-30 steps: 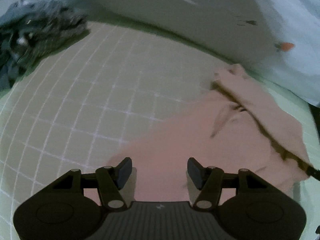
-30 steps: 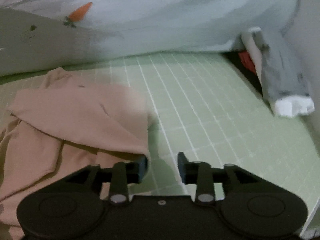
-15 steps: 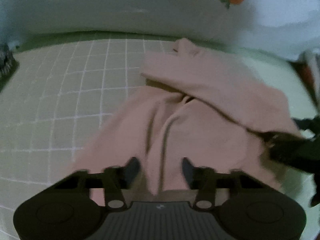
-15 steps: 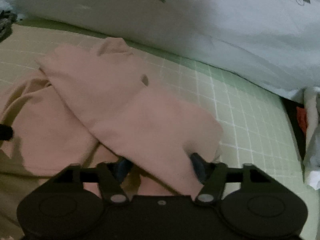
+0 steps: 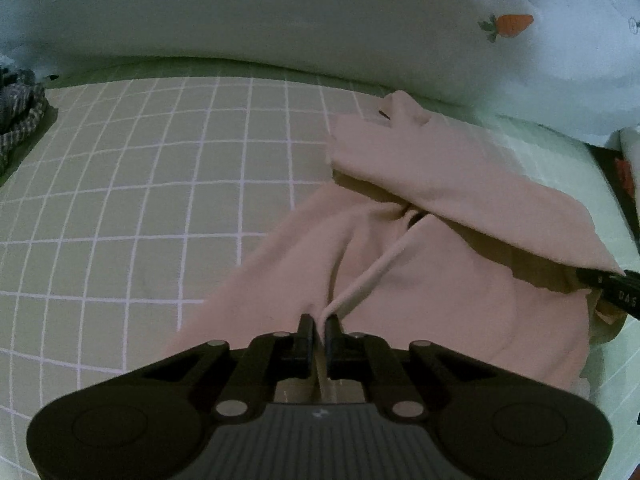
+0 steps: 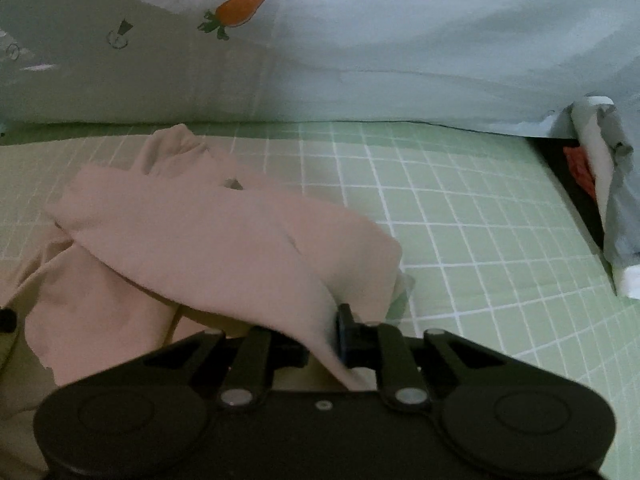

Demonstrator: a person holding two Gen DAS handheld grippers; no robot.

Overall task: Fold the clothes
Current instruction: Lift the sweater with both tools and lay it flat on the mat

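Observation:
A pale pink garment (image 5: 420, 280) lies rumpled on the green checked bed sheet (image 5: 140, 200), its upper layer folded over the lower one. My left gripper (image 5: 319, 330) is shut on a pinched ridge of the pink garment at its near edge. In the right wrist view the same garment (image 6: 208, 232) spreads to the left, and my right gripper (image 6: 326, 334) is shut on its near right edge, with cloth draped over the left finger. The right gripper's tip (image 5: 612, 288) shows in the left wrist view at the garment's right edge.
A white quilt with carrot prints (image 5: 508, 28) lies along the back, also in the right wrist view (image 6: 360, 40). A dark checked garment (image 5: 16, 120) sits at the far left. A grey-white roll (image 6: 612, 208) and a dark gap with something red (image 6: 580, 164) lie right.
Both grippers moved onto the pink garment and closed from open to shut on its near edge. The left view swung right, away from the dark checked pile.

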